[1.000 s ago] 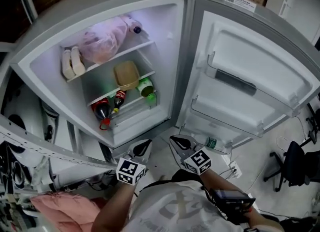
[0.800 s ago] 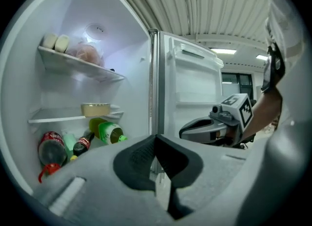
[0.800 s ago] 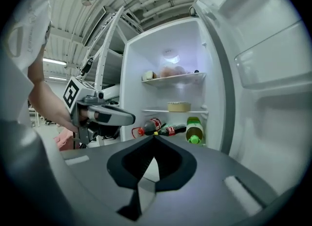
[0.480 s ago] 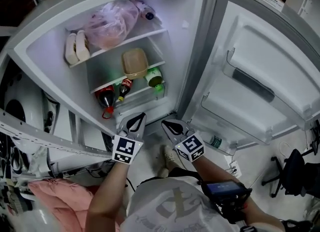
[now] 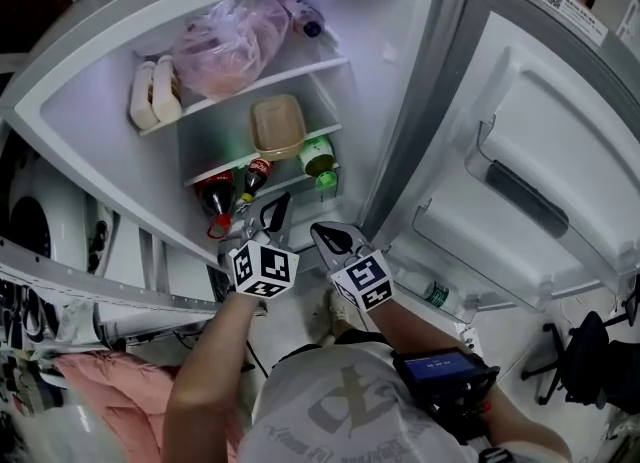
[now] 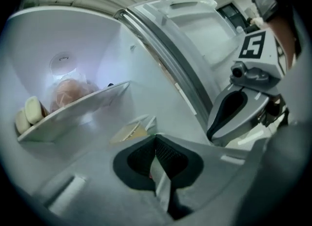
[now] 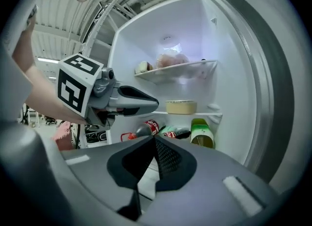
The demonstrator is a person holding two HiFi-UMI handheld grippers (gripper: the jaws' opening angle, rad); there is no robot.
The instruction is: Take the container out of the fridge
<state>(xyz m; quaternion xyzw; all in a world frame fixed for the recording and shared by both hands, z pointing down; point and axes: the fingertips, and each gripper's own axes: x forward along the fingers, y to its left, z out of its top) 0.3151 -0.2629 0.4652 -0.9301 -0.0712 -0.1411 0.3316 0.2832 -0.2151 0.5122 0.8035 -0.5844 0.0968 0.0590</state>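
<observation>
A: Where is the box we have to get?
B: The flat tan plastic container with a lid (image 5: 277,124) sits on the middle shelf (image 5: 215,167) of the open white fridge (image 5: 95,146). That is a bit above the middle of the head view. No gripper touches it.
A: What else is in there?
B: On the top shelf (image 5: 305,68), high in the frame, lies a pink plastic bag (image 5: 228,46). There are two pale rounded lumps (image 5: 155,94) left of it, and a dark bottle top (image 5: 310,23) peeks out on its right. Under the container lie two cola bottles with red labels (image 5: 225,189). A green round tub (image 5: 318,156) is right of them.
A: Where is the door?
B: The white fridge door (image 5: 540,121) is wide open and fills the right side of the frame. A small green bottle (image 5: 433,294) sits low on it.
A: And the two grippers?
B: Both are in the lower middle of the frame, side by side, pointing into the fridge. The left gripper (image 5: 272,217) has its tip just under the cola bottles in the picture. The right gripper (image 5: 323,237) is just right of it. Both are well short of the container.
A: Are the jaws holding something?
B: No. The left gripper's jaws are pressed together with nothing between them. The right gripper's jaws are together too, and bare.
A: Can the grippers' own cameras see the container?
B: Yes. In the right gripper view it is near the middle, on its shelf above the green tub. In the left gripper view only a tan corner shows, just above the jaws.
</observation>
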